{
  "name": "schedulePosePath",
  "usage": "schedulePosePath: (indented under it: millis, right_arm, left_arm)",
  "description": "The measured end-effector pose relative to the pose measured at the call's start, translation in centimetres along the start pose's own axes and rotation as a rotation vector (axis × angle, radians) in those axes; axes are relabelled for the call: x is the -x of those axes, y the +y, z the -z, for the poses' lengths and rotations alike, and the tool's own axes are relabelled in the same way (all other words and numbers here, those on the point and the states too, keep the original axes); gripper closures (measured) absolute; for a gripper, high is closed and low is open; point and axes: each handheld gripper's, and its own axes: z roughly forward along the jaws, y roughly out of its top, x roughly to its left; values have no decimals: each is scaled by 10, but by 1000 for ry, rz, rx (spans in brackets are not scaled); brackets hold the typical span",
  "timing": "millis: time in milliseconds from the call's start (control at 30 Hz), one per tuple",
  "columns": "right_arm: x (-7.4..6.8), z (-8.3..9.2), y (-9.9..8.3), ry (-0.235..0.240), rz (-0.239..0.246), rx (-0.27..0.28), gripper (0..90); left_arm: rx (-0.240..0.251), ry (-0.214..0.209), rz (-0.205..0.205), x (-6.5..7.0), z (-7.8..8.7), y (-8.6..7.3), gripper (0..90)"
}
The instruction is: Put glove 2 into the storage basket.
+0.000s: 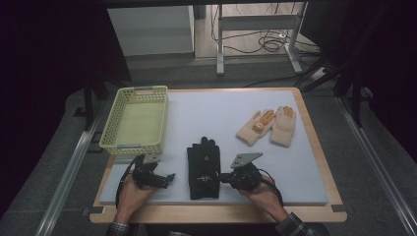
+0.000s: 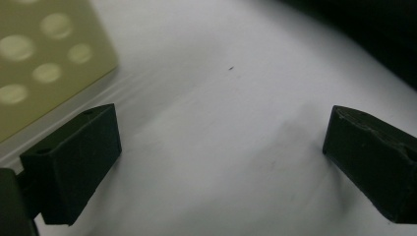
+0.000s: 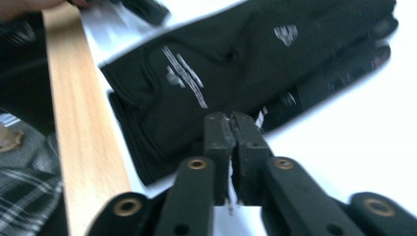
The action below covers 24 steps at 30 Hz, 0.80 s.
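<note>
A stacked pair of black gloves point(image 1: 203, 167) with white print lies near the front of the white mat point(image 1: 216, 113), fingers pointing away from the person. My right gripper point(image 1: 221, 178) comes in from the right at the cuff end. In the right gripper view its jaws point(image 3: 233, 125) are pressed together, tips at the edge of the black gloves point(image 3: 236, 64); I see no cloth between the pads. My left gripper point(image 1: 169, 178) rests left of the gloves. Its jaws point(image 2: 221, 157) stand wide apart over bare mat with nothing between them.
A yellow-green perforated basket point(image 1: 135, 120) stands at the mat's left rear, and its wall point(image 2: 44, 59) is close to my left gripper. A pair of tan gloves point(image 1: 268, 127) lies at the right rear. The table's wooden front edge point(image 3: 83, 132) runs just behind the black gloves' cuffs.
</note>
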Motion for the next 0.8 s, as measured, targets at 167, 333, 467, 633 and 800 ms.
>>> schedulePosePath:
  millis: [167, 333, 467, 633, 800]
  right_arm:
    - [5, -3, -14, -11, -1, -22, 885]
    - [1, -11, -18, 4, 8, -25, 885]
    - [-3, -17, -14, 14, 24, -21, 885]
    - [-7, -26, -9, 22, 40, -16, 885]
    - [-10, -37, -1, 26, 61, -15, 884]
  left_arm:
    - [-3, 48, 25, -9, 9, -9, 14]
    - [4, 36, 66, -21, 12, -17, 10]
    - [3, 26, 68, -23, 12, -18, 6]
    - [3, 25, 68, -23, 12, -18, 5]
    - [3, 16, 56, -24, 13, -19, 12]
